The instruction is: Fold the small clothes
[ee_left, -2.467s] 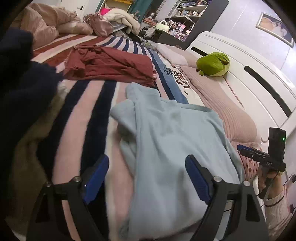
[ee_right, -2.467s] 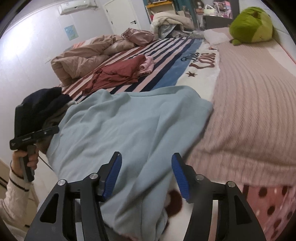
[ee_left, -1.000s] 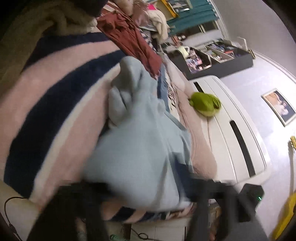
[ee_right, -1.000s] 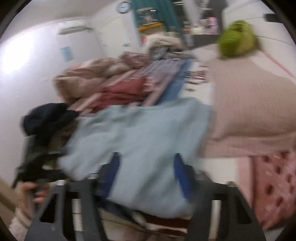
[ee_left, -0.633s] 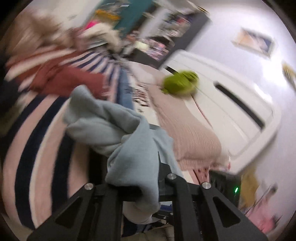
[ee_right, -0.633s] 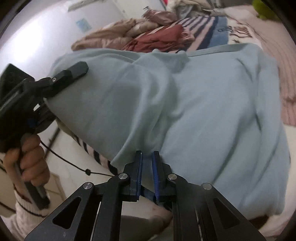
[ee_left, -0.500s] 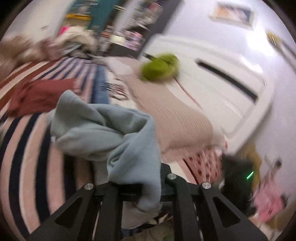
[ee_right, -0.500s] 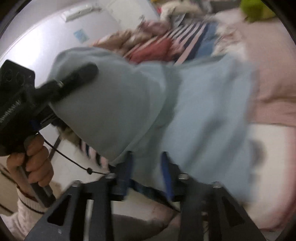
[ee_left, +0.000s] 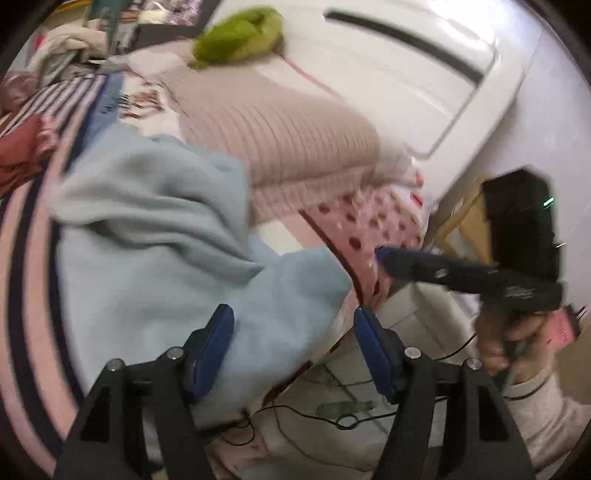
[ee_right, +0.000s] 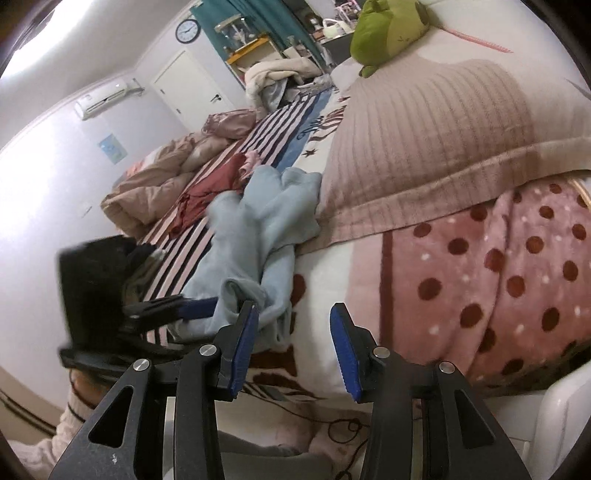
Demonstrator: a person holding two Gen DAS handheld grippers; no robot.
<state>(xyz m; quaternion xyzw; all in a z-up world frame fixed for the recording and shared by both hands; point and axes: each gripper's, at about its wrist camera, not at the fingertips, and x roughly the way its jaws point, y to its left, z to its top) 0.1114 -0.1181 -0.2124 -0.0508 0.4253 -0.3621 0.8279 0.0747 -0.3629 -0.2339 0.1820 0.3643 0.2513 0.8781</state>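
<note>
A light blue garment (ee_left: 155, 236) lies bunched on the striped bedspread (ee_left: 26, 236) near the bed's front edge; it also shows in the right wrist view (ee_right: 258, 229). My left gripper (ee_left: 293, 332) is open and empty just above the garment's near edge. My right gripper (ee_right: 291, 334) is open and empty over the bed's edge, right of the garment. The right gripper shows in the left wrist view (ee_left: 384, 256) and the left gripper in the right wrist view (ee_right: 184, 306), its tips at the garment's near corner.
A dark red garment (ee_right: 210, 188) lies farther back on the bed. A ribbed beige pillow (ee_right: 436, 140) and a green plush toy (ee_right: 384, 33) lie to the right. A pink dotted blanket (ee_right: 498, 280) hangs over the edge. Cables (ee_left: 343, 417) lie on the floor.
Both grippers were shut on the blue garment and holding it up. They have opened and let it go, and it now lies bunched on the bed.
</note>
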